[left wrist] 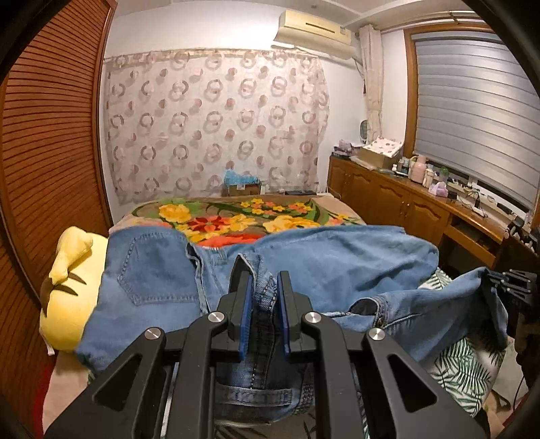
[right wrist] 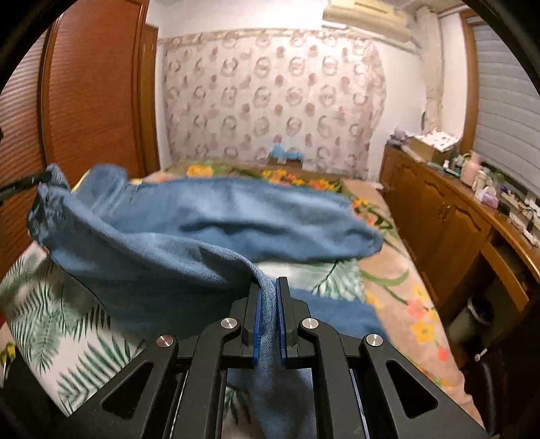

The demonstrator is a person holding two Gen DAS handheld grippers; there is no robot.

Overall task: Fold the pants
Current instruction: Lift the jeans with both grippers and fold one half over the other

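We cannot make out the small items on the bench (left wrist: 449,199) under the window. In the right wrist view the pants (right wrist: 189,233) are smeared by motion blur. The bed (left wrist: 236,216) is partly hidden beneath them, and the right claw (left wrist: 509,283) is cut off at the frame's edge.

No lettering, brand, number or sign can be read in either view. The air conditioner (left wrist: 315,32) above the curtain shows a plain front. The bottles (left wrist: 420,169) on the wooden sideboard (left wrist: 388,189) may carry labels, but they are too small and blurred to tell. The jeans (left wrist: 337,260) show no legible tag.
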